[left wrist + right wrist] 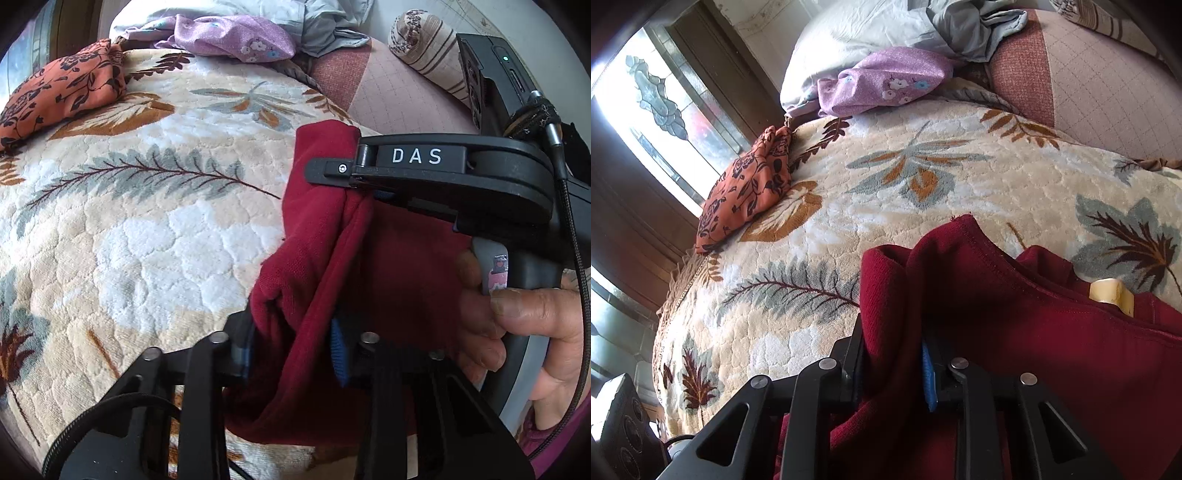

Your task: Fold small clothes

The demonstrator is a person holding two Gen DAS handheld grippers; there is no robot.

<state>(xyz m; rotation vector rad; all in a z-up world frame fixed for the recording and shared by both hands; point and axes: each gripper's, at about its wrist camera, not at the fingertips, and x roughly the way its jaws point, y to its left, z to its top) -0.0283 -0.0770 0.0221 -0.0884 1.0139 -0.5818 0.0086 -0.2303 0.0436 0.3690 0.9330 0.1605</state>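
Observation:
A dark red garment (317,229) lies bunched on the leaf-patterned blanket (147,221). My left gripper (295,343) is shut on a fold of it, with red cloth filling the gap beside the blue pad (338,350). In the left wrist view a hand (517,325) holds the right gripper's black housing marked DAS (417,158), whose tip pinches the garment's upper edge. In the right wrist view my right gripper (892,365) is shut on a thick fold of the red garment (1015,314). A pale yellow tag-like piece (1108,291) sits on the cloth.
A folded orange floral cloth (62,92) rests at the blanket's far left edge. A purple floral cloth (236,37) and grey-blue bedding (325,26) are heaped at the back. A striped pillow (428,48) lies back right. A window (665,110) stands beyond the bed.

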